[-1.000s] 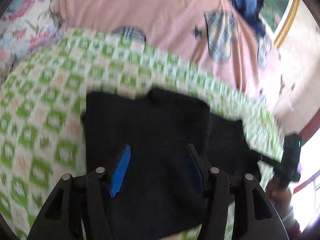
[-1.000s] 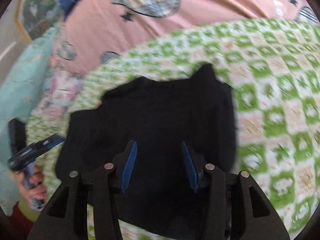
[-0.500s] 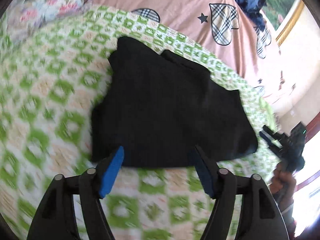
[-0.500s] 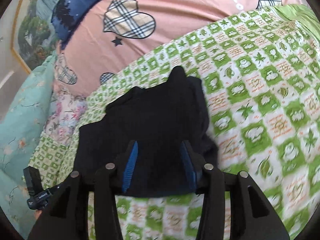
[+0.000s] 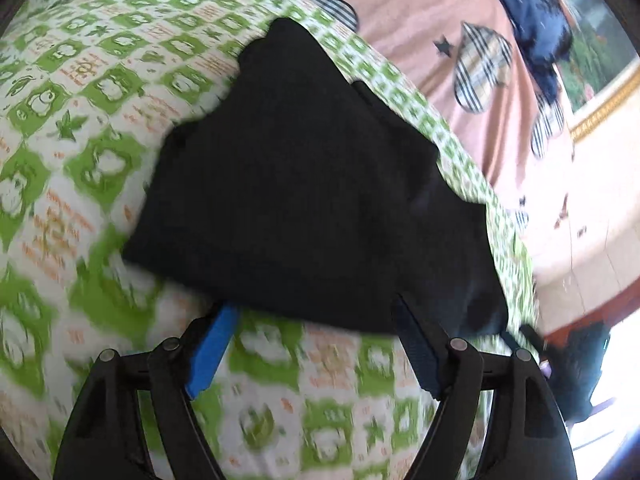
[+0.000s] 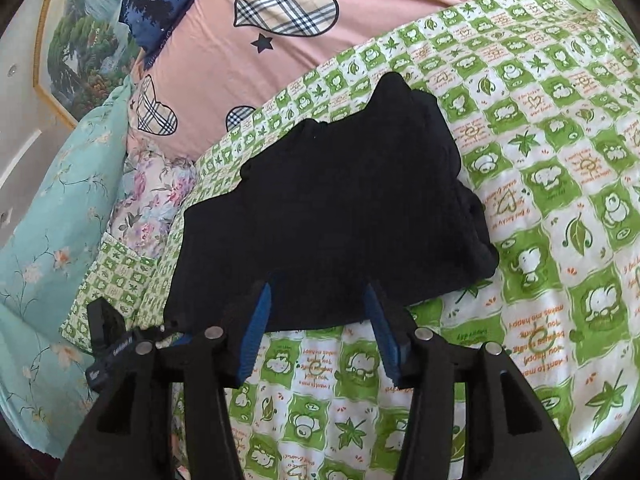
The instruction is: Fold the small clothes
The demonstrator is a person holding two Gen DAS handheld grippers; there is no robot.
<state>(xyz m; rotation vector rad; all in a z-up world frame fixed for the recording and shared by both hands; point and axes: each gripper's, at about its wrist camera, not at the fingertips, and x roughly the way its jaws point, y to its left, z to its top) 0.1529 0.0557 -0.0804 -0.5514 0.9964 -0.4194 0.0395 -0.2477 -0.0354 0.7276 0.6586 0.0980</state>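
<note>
A small black garment (image 5: 304, 184) lies folded flat on the green-and-white checked blanket (image 5: 80, 80). It also shows in the right wrist view (image 6: 332, 208). My left gripper (image 5: 316, 320) is open and empty, its blue-padded fingers just at the garment's near edge. My right gripper (image 6: 318, 304) is open and empty, its fingertips over the garment's near edge. The left gripper's body shows at the lower left of the right wrist view (image 6: 112, 344).
A pink quilt (image 6: 320, 8) with plaid hearts lies beyond the blanket. A dark blue pillow (image 6: 160, 4), a teal floral pillow (image 6: 52, 208) and a framed landscape picture (image 6: 76, 56) are at the left in the right wrist view.
Both grippers have pulled back from over the garment toward its near edge. The garment stays flat on the blanket.
</note>
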